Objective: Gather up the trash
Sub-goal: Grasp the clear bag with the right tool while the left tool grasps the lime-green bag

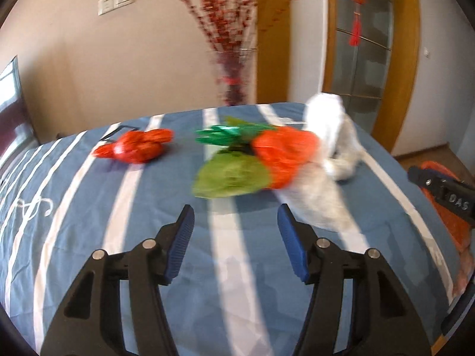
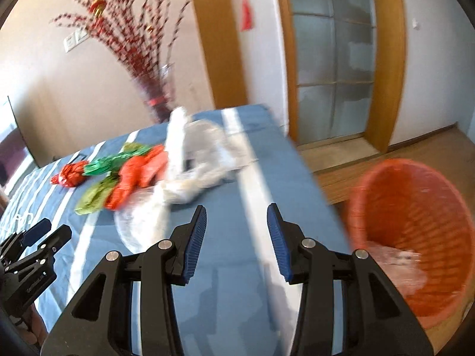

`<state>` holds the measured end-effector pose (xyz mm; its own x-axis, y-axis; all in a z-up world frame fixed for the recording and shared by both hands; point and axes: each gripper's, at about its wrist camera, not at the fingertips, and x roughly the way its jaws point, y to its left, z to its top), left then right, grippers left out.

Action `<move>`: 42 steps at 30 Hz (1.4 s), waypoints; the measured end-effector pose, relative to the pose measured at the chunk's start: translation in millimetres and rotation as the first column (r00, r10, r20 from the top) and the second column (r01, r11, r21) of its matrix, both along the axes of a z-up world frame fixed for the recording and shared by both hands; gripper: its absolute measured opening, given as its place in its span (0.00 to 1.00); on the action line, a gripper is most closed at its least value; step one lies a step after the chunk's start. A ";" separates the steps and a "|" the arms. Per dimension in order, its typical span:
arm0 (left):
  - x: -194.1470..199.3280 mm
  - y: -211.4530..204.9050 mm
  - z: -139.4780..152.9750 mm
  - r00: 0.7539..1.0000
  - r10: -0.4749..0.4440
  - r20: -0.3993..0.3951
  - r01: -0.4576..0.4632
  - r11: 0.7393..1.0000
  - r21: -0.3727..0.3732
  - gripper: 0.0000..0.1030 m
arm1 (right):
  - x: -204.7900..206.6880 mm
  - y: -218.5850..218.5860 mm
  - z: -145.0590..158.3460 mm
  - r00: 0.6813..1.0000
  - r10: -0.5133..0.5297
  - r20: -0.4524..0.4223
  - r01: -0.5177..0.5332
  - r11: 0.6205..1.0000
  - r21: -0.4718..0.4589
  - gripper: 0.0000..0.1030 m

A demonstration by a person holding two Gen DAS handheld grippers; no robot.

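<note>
Crumpled trash lies on a blue, white-striped cloth [image 1: 166,267]: a red foil wrapper [image 1: 135,146], a green foil piece [image 1: 228,133], a light green bag [image 1: 231,175], an orange bag [image 1: 282,154] and white plastic bags [image 1: 329,148]. My left gripper [image 1: 236,237] is open and empty, just short of the light green bag. My right gripper [image 2: 236,237] is open and empty over the cloth's right part, with the white bags [image 2: 193,160] ahead to the left. An orange basket [image 2: 415,231] stands on the floor at the right, holding clear plastic.
A vase of red-berried branches [image 1: 231,68] stands behind the table. A wooden-framed glass door [image 2: 332,59] is at the back right. The cloth's right edge [image 2: 314,172] drops to wooden floor. The left gripper shows at the right wrist view's left edge [image 2: 32,252].
</note>
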<state>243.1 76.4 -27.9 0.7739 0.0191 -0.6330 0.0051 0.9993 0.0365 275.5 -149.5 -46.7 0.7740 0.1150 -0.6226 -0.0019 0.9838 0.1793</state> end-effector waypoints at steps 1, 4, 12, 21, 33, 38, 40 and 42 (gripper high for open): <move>2.1 7.4 0.1 1.000 0.013 0.000 -0.013 1.000 -0.005 0.56 | 7.9 9.4 -1.9 1.000 0.007 -0.011 -0.007 1.000 0.003 0.42; 8.5 31.2 0.2 0.999 0.053 -0.002 -0.053 0.998 -0.024 0.56 | 32.7 29.9 -6.5 0.999 0.007 -0.041 -0.007 1.000 0.022 0.42; 19.3 63.0 -3.4 0.995 0.100 -0.007 -0.100 0.993 -0.058 0.56 | 75.6 44.8 -21.0 0.984 -0.113 -0.138 0.125 0.988 0.086 0.48; 28.7 71.4 -9.3 0.994 0.108 -0.024 -0.110 0.990 -0.093 0.56 | 74.5 66.3 -34.2 0.985 -0.065 -0.157 0.069 0.997 0.019 0.31; 39.6 57.4 -8.7 0.994 0.100 -0.041 -0.104 0.988 -0.114 0.56 | 53.4 65.1 -28.7 0.993 -0.022 -0.113 0.014 0.997 -0.072 0.14; 43.3 50.0 -5.3 0.995 0.093 -0.038 -0.096 0.989 -0.114 0.56 | 43.3 54.1 -24.2 0.995 -0.023 -0.096 0.016 0.997 -0.079 0.14; 47.3 45.3 -2.5 0.996 0.086 -0.036 -0.089 0.989 -0.117 0.56 | 38.4 47.2 -21.5 0.996 -0.030 -0.086 0.023 0.996 -0.090 0.14; 54.8 39.2 0.2 0.997 0.074 -0.034 -0.078 0.990 -0.117 0.56 | 33.0 38.7 -18.5 0.996 -0.043 -0.072 0.035 0.994 -0.102 0.14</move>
<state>297.9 115.6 -27.6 0.7538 0.0012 -0.6571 -0.0718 0.9942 -0.0804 308.5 -110.8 -65.3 0.7279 0.0196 -0.6854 0.0463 0.9959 0.0777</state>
